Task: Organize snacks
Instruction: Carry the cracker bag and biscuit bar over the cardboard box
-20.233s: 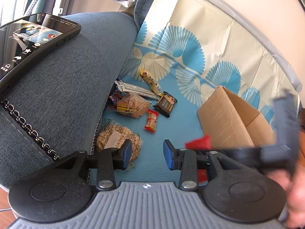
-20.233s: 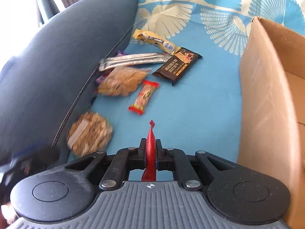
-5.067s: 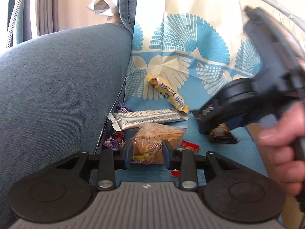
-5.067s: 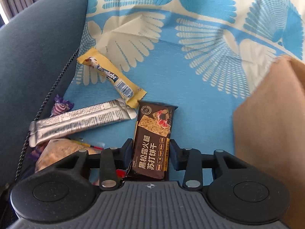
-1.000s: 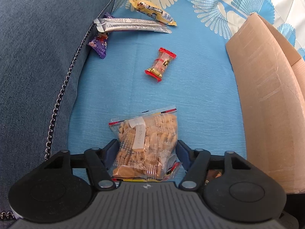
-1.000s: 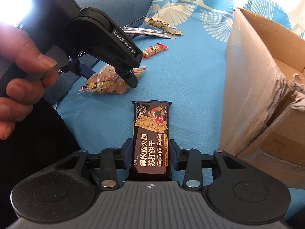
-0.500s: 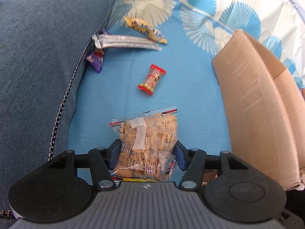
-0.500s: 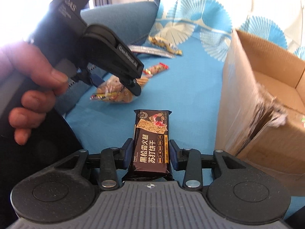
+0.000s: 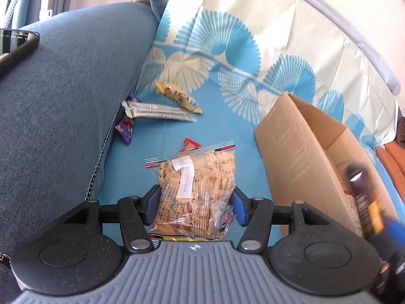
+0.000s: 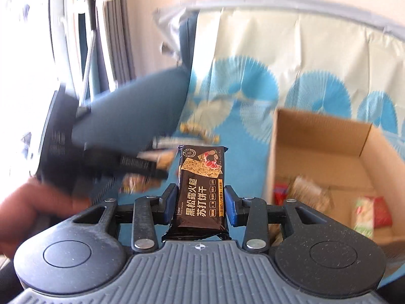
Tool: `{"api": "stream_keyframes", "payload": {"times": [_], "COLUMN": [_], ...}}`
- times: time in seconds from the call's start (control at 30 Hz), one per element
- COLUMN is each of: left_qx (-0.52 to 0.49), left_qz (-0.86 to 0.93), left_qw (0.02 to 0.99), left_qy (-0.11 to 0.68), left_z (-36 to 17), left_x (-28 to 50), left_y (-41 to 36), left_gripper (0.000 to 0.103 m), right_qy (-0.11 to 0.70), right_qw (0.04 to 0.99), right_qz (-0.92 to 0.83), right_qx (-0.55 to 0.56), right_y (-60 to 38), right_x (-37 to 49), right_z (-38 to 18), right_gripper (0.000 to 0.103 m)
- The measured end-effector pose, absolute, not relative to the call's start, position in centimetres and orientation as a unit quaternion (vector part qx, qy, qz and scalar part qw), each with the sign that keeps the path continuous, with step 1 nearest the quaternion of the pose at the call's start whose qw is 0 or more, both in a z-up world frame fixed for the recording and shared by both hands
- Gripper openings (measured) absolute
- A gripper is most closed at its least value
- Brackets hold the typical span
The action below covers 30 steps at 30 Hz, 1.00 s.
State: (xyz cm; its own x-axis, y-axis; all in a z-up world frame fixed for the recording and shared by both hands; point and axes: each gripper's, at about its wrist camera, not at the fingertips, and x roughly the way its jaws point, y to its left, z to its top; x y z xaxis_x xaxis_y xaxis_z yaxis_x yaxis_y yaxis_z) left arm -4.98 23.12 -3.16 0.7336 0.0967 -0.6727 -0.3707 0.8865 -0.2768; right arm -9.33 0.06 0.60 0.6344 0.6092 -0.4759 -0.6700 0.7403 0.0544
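My left gripper (image 9: 193, 206) is shut on a clear zip bag of biscuits (image 9: 196, 185) and holds it above the blue cloth, left of the open cardboard box (image 9: 296, 152). My right gripper (image 10: 200, 205) is shut on a dark brown cracker packet (image 10: 201, 186) and holds it up left of the box (image 10: 319, 136). Several snack packs lie inside the box (image 10: 367, 212). The right gripper shows blurred over the box in the left wrist view (image 9: 364, 195). The left gripper and hand show blurred in the right wrist view (image 10: 106, 164).
On the cloth lie a yellow bar (image 9: 179, 97), a silver bar (image 9: 159, 111), a purple candy (image 9: 125, 128) and a red candy (image 9: 189, 144). A blue sofa arm (image 9: 65, 101) with a phone (image 9: 17, 45) on it stands at left. An orange cushion (image 9: 392, 164) lies at right.
Both grippers have lifted and tilted up with their snacks. The right gripper has swung to the box; its view now looks into the box and is blurred by motion.
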Motion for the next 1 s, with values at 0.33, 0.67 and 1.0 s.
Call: {"api": "stream_keyframes", "payload": {"times": [0.33, 0.67, 1.0], "left_qx": [-0.186, -0.138, -0.104], "left_qz": [0.114, 0.061, 0.063], "left_qw": [0.922, 0.946, 0.951], "left_qy": [0.32, 0.287, 0.286], "left_z": [-2.7, -1.6, -0.9], "left_x": [-5.1, -6.7, -7.2], "left_y": [22.8, 19.8, 15.0], "left_gripper": [0.063, 0.063, 0.062], "right_qy": [0.217, 0.183, 0.182], "right_qw": [0.932, 0.961, 0.955], "right_qz": [0.289, 0.206, 0.22], "right_qx": [0.004, 0.026, 0.085], "right_y": [-8.7, -17.1, -19.1], "right_x": [-2.3, 4.3, 4.7], "right_z": [3.8, 1.1, -0.1], "right_gripper": [0.041, 0.041, 0.041]}}
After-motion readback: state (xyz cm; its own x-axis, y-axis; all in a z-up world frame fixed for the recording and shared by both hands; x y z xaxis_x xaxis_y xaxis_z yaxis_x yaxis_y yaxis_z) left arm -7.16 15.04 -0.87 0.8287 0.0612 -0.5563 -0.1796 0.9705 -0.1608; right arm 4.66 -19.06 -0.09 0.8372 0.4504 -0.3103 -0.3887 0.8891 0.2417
